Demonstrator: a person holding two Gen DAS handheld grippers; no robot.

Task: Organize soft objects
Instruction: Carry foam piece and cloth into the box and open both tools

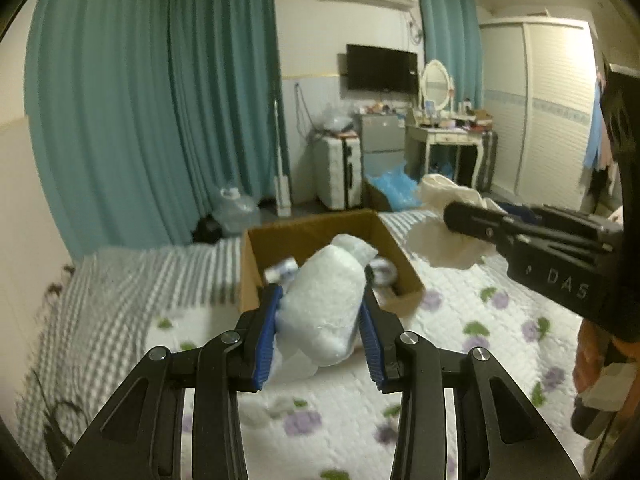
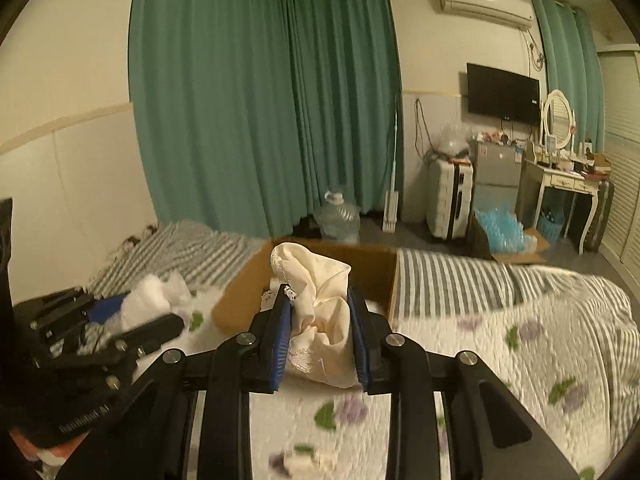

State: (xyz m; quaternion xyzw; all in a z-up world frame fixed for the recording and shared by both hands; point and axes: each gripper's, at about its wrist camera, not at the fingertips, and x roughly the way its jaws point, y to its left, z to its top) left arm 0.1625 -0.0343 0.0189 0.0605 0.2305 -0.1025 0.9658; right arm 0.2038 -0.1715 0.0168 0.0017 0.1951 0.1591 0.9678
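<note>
My left gripper (image 1: 322, 300) is shut on a white bubble-wrap bundle (image 1: 320, 300) and holds it above the quilt, just in front of an open cardboard box (image 1: 316, 228). The box holds a few small pale items. My right gripper (image 2: 318, 300) is shut on a crumpled cream cloth with lace trim (image 2: 320, 292), also held in front of the box (image 2: 376, 268). In the left wrist view the right gripper (image 1: 456, 216) and its cream cloth (image 1: 440, 248) show to the right of the box. In the right wrist view the left gripper (image 2: 168, 324) shows at the left with the white bundle (image 2: 156, 300).
The box stands on a bed with a flowered white quilt (image 1: 460, 312) and a grey striped blanket (image 1: 160, 276). Teal curtains (image 1: 160, 100), a water jug (image 1: 236, 208), a suitcase (image 1: 336, 172), blue plastic wrap (image 1: 392, 188) and a dressing table (image 1: 444, 140) lie beyond the bed.
</note>
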